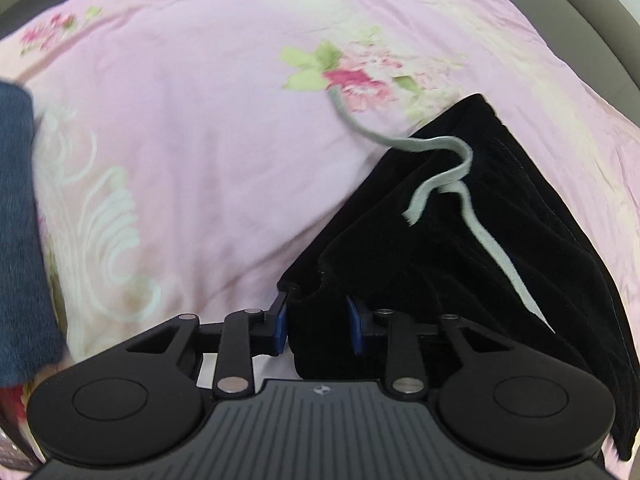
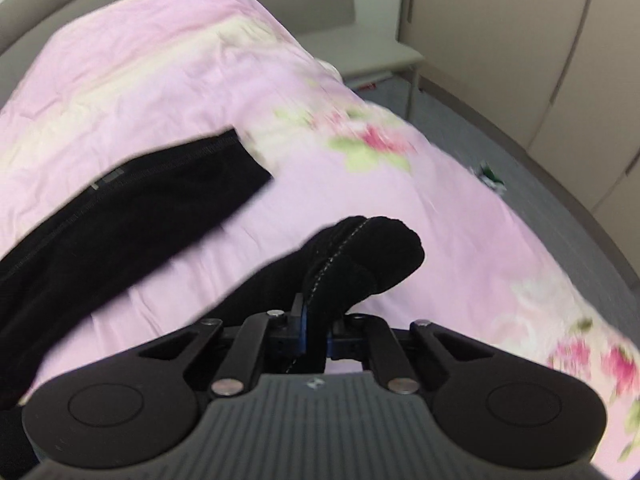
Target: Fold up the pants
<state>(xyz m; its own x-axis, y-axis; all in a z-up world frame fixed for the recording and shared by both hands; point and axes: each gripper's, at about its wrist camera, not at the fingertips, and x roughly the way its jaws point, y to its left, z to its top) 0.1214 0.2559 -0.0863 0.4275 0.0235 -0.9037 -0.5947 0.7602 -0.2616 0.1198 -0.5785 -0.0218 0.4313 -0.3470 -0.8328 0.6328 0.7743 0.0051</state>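
A bedroom, or a room set up as one. Bed with a pink floral quilt [image 2: 168, 80] filling most of both views, padded grey headboard [image 1: 592, 20] along its far edge, grey carpet [image 2: 500, 152] beside it, beige wardrobe-like panels [image 2: 500, 40], a pale chair [image 2: 320, 12] at the far corner.

Pants [image 1: 460, 248] run off frame at 4 o'clock in left wrist view, lower part hidden behind gripper body. Blue fabric [image 1: 20, 220] at 9 o'clock cut by edge, identity unclear. In right wrist view, pant leg [image 2: 120, 216] exits at 8 o'clock; floral print [image 2: 372, 144] at 1 o'clock motion-blurred; small green object [image 2: 490, 176] on floor at 3 o'clock too small to identify.
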